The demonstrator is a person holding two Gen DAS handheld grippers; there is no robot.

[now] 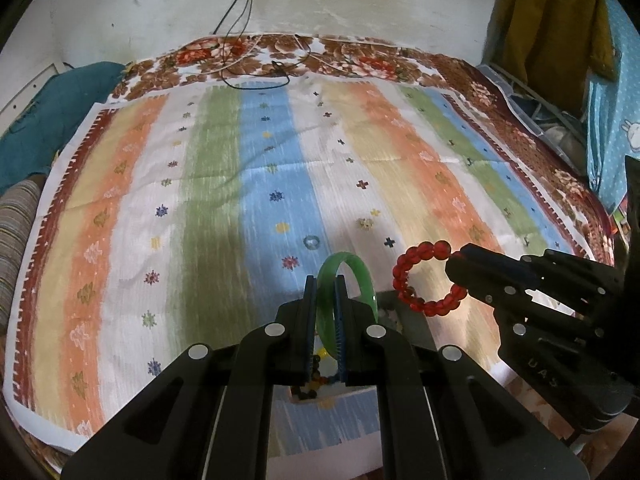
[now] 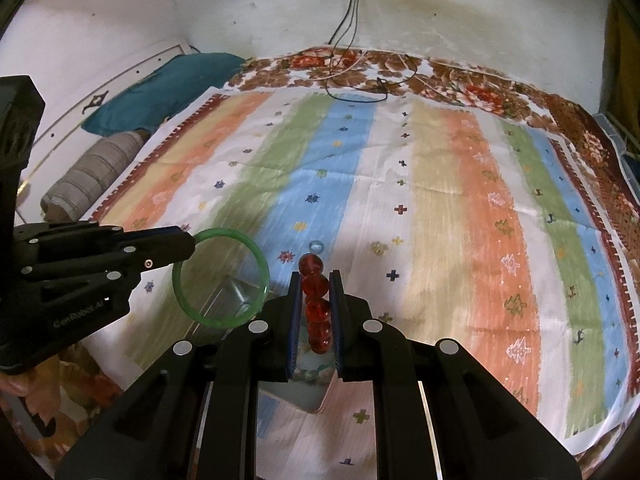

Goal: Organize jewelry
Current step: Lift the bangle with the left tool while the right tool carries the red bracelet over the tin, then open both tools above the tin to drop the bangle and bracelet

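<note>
My left gripper (image 1: 325, 280) is shut on a green bangle (image 1: 360, 276) and holds it above the striped cloth; in the right wrist view the bangle (image 2: 262, 264) hangs from the left gripper (image 2: 192, 242). My right gripper (image 2: 315, 276) is shut on a red bead bracelet (image 2: 316, 284); in the left wrist view the bracelet (image 1: 404, 276) hangs from the right gripper (image 1: 454, 264). Below both grippers lies a clear box (image 1: 416, 320) holding beaded jewelry (image 1: 316, 380). A small glassy ring (image 1: 311, 242) and a pale trinket (image 1: 365, 224) lie on the cloth ahead.
The striped cloth (image 1: 260, 168) covers a bed with a floral blanket (image 1: 360, 60) at the far edge. Cables (image 1: 256, 68) trail from the wall onto the bed. A teal pillow (image 1: 48, 120) and a striped bolster (image 2: 88, 176) lie on the left. Clothes (image 1: 552, 28) hang on the right.
</note>
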